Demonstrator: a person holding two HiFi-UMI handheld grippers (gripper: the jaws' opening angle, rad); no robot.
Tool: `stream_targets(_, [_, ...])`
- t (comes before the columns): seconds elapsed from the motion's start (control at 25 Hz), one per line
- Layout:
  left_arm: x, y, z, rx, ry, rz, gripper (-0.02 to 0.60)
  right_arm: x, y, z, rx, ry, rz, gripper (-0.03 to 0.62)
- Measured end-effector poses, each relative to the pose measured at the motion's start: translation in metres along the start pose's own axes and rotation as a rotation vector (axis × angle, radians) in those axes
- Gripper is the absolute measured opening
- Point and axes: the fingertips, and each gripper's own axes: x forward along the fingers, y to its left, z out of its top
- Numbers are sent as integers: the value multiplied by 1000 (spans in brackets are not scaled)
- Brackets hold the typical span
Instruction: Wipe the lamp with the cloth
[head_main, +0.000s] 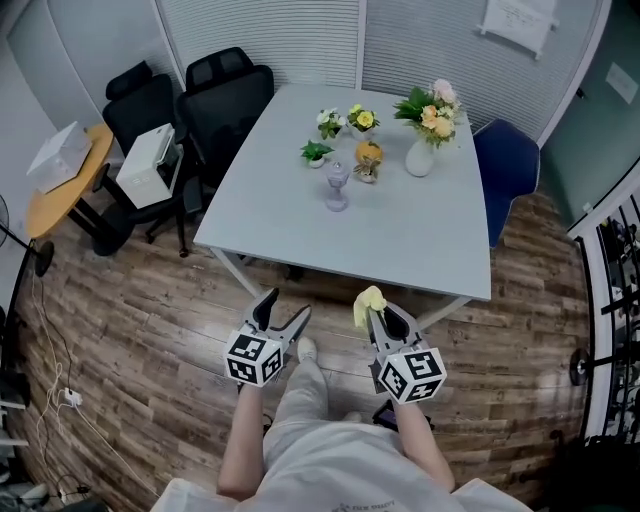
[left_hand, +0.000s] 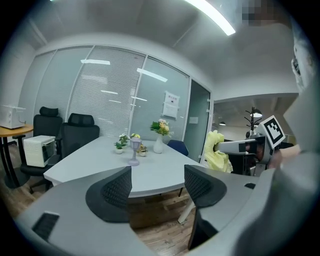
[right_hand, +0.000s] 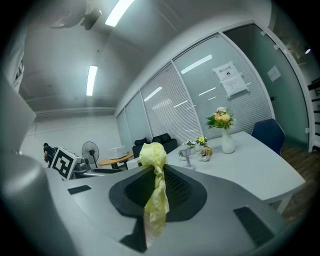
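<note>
The lamp (head_main: 337, 187) is small and pale purple, and it stands upright near the middle of the grey table (head_main: 400, 250). Both grippers hang short of the table's near edge, well away from the lamp. My left gripper (head_main: 287, 306) is open with nothing between its jaws. My right gripper (head_main: 376, 312) is shut on a crumpled yellow cloth (head_main: 368, 303) that bunches above its tips. The left gripper view shows its own empty jaws, the left gripper (left_hand: 159, 184), with the lamp (left_hand: 134, 150) far ahead and the cloth (left_hand: 218, 153) at the right. In the right gripper view the cloth (right_hand: 155, 186) hangs down between the pads and the lamp (right_hand: 186, 154) stands far off.
Beyond the lamp stand a white vase of flowers (head_main: 422, 150) and several small potted plants (head_main: 316, 153). Black office chairs (head_main: 225, 110) stand left of the table, one carrying a white box (head_main: 148, 165). A blue chair (head_main: 507, 165) is at the right and a round wooden table (head_main: 62, 190) at the far left.
</note>
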Motion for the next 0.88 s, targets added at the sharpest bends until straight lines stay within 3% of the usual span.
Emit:
stream_targets(0.32, [112,79,23,9,72,-83,308,110,-62,13,33,73,-94,52])
stream_targets(0.64, [192,142,29,15,147,-154,308,204,-99,29,54,105,-146,52])
stream_targets(0.88, [250,168,18,98,223,-231,308,247,-127,38,109,126,-204,52])
